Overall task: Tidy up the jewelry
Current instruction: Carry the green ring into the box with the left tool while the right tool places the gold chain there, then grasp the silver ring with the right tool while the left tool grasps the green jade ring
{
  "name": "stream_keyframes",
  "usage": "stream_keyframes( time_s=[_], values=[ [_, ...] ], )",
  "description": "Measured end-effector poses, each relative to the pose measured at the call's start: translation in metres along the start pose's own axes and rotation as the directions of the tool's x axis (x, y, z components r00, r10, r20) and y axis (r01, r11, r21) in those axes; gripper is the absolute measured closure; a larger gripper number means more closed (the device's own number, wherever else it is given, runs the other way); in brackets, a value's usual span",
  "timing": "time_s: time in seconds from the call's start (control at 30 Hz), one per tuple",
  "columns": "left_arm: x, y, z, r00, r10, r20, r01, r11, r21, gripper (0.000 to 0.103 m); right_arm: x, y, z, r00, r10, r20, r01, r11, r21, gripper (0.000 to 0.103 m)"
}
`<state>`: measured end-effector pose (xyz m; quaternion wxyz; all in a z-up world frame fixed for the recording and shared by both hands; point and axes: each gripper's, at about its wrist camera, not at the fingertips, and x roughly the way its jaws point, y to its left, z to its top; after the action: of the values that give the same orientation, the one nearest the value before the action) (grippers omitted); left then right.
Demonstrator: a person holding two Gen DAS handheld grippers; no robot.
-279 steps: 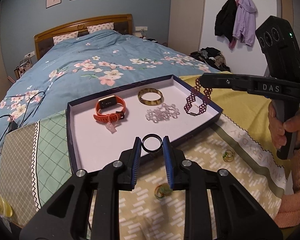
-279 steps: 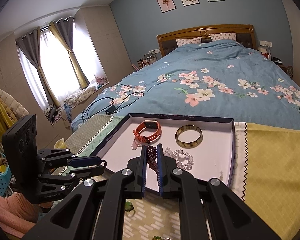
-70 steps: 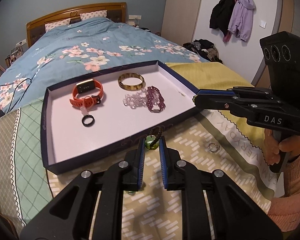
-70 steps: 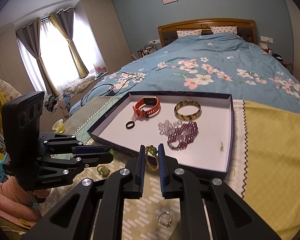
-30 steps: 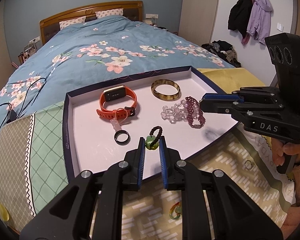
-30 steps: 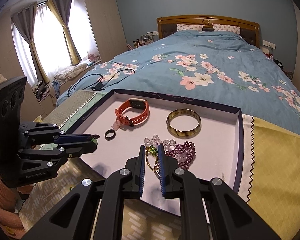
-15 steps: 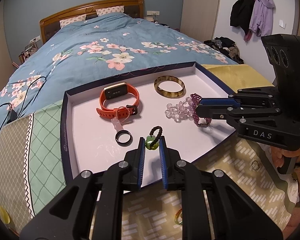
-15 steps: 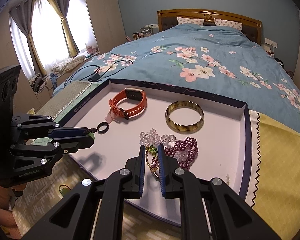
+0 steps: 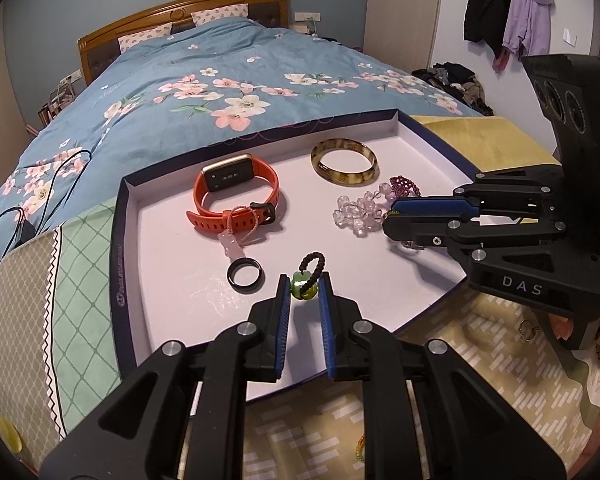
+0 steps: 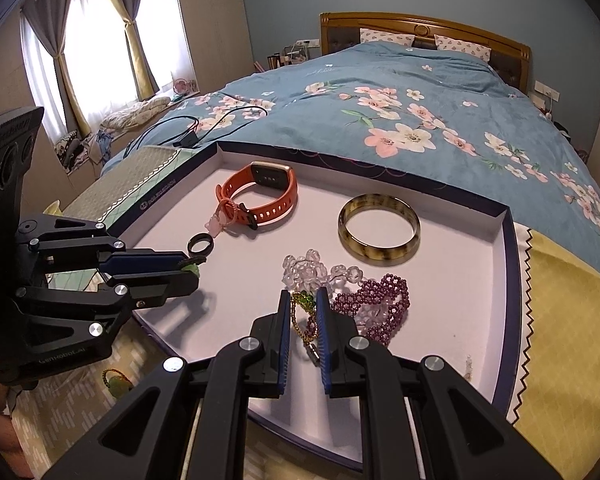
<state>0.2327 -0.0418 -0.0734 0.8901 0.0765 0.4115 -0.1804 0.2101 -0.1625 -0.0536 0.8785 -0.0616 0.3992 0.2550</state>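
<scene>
My left gripper (image 9: 303, 291) is shut on a green pendant (image 9: 301, 283) with a black cord loop, held low over the front of the white tray (image 9: 118, 240). My right gripper (image 10: 304, 305) is shut on a green-beaded gold chain (image 10: 302, 316), which hangs over the tray right beside the clear bead bracelet (image 10: 312, 268) and purple bead bracelet (image 10: 376, 304). In the left wrist view the right gripper (image 9: 392, 216) covers part of the purple beads (image 9: 404, 184). In the right wrist view the left gripper (image 10: 192, 270) shows at the left.
In the tray lie an orange watch (image 9: 236, 196), a brown bangle (image 9: 344, 160) and a black ring (image 9: 245, 276). A small ring (image 9: 526, 328) and a green ring (image 10: 116, 380) lie on the patterned cloth outside the tray. The blue floral bedspread (image 10: 400, 120) lies beyond.
My right gripper has come lower and further over the tray with its chain, now close to the clear and purple beads. My left gripper has stayed about where it was.
</scene>
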Motion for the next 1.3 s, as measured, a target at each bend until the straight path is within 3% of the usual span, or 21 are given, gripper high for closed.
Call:
stream_keyframes(
  time_s=[0.43, 0.67, 0.87, 1.07, 1.3],
  values=[
    [0.005, 0.006, 0.0, 1.0, 0.003, -0.008, -0.003, 1.0, -0.025, 0.088, -0.01, -0.005, 0.001, 0.999, -0.006, 0.041, 0.005, 0.999, 0.033, 0.089],
    [-0.013, 0.007, -0.001, 0.999, 0.008, 0.042, -0.007, 0.999, -0.034, 0.069, -0.034, -0.013, -0.002, 0.996, 0.008, 0.09, -0.015, 0.997, 0.077, 0.081],
    [-0.051, 0.009, -0.012, 0.993, 0.009, 0.119, -0.005, 0.999, -0.034, 0.063, -0.064, -0.015, -0.012, 0.991, 0.033, 0.127, -0.047, 0.994, 0.101, 0.073],
    [-0.076, 0.008, -0.037, 0.99, -0.037, 0.135, 0.042, 0.999, -0.029, 0.061, -0.083, -0.012, -0.038, 0.995, 0.037, 0.096, -0.046, 0.995, 0.093, 0.069],
    [-0.076, -0.008, -0.072, 0.994, -0.08, 0.081, 0.081, 0.997, -0.006, 0.061, -0.088, -0.013, -0.078, 0.999, 0.031, 0.025, -0.034, 0.991, 0.127, 0.069]
  ],
)
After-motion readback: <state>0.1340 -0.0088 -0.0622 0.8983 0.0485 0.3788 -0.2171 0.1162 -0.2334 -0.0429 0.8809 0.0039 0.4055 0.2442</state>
